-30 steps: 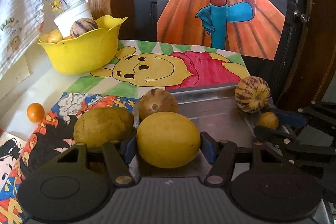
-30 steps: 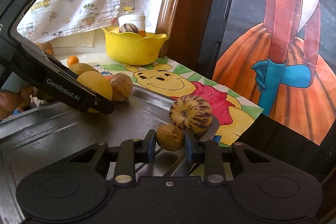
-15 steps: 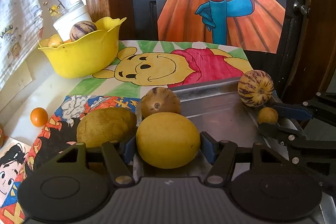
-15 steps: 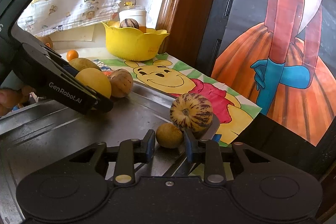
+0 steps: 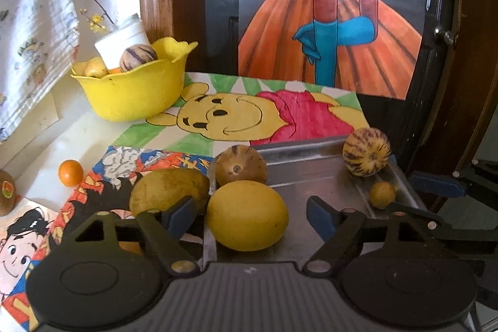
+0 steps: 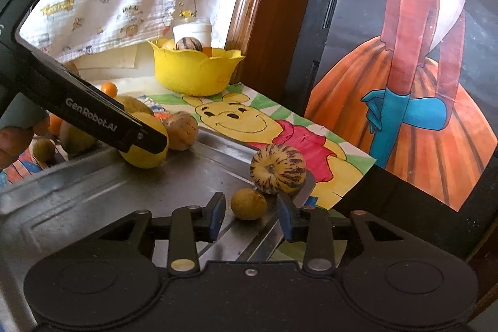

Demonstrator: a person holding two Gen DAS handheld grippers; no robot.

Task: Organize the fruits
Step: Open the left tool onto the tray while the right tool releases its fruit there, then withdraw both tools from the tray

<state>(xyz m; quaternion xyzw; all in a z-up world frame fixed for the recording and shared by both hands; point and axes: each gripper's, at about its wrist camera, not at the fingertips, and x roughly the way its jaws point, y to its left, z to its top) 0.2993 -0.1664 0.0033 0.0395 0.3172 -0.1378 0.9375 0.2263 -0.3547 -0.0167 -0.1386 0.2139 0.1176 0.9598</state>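
A large yellow fruit (image 5: pixel 247 215) rests at the near left edge of a metal tray (image 5: pixel 311 176). My left gripper (image 5: pixel 250 215) straddles it, and its jaws are opening with a gap on each side of the fruit. A small brown fruit (image 6: pixel 249 203) lies at the tray's right rim beside a striped melon (image 6: pixel 278 173). My right gripper (image 6: pixel 251 215) is around the small fruit; its jaws are opening too, and the pads stand clear of it. The yellow bowl (image 5: pixel 133 92) at the back left holds another striped fruit and several small ones.
A round brown fruit (image 5: pixel 241 165) and an oblong greenish fruit (image 5: pixel 168 190) sit by the tray's left edge. A small orange (image 5: pixel 71 172) and a kiwi (image 5: pixel 6 192) lie further left on the drawings. A white jar stands behind the bowl. A dark door with a painting closes the back.
Both grippers' jaws have spread apart. The left one has let go of the yellow fruit and the right one of the small brown fruit; both fruits stay on the tray.
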